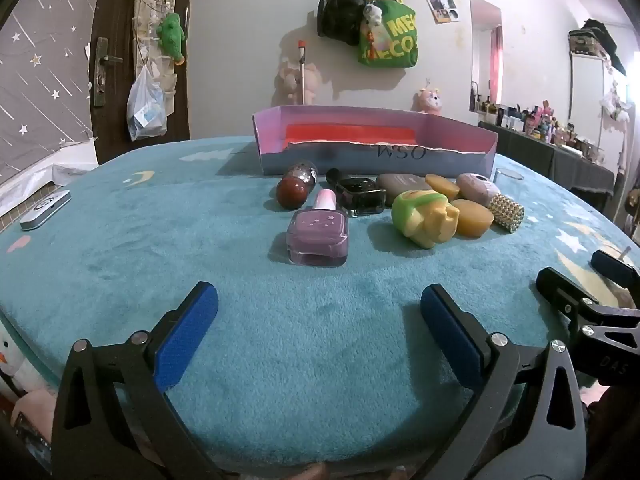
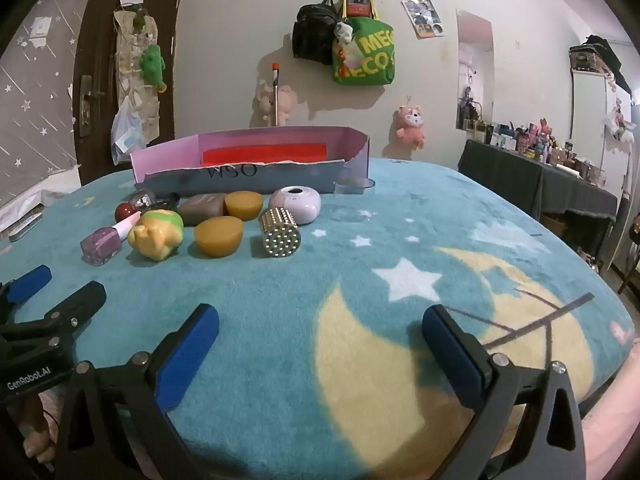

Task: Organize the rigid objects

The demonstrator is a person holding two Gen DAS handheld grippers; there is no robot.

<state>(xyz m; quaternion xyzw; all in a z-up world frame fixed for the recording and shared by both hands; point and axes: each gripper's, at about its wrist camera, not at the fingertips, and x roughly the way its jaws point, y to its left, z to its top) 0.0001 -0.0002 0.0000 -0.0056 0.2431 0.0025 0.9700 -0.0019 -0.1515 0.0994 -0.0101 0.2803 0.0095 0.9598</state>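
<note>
Beyond your left claw (image 1: 319, 312) and right claw (image 2: 321, 330), both spread apart and empty, the cardboard box (image 1: 460, 156) held only a red sheet (image 1: 352, 135).

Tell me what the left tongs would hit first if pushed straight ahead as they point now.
Probably the purple nail polish bottle: it lies nearest, straight ahead of the open left tongs. They tilt downward, though, so they may touch the blue blanket before reaching it; depth is hard to judge.

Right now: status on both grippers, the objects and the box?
Left gripper open, empty; right gripper open, empty. Objects all on the blanket, purple bottle nearest; cardboard box behind them. Nothing in the way.
</note>
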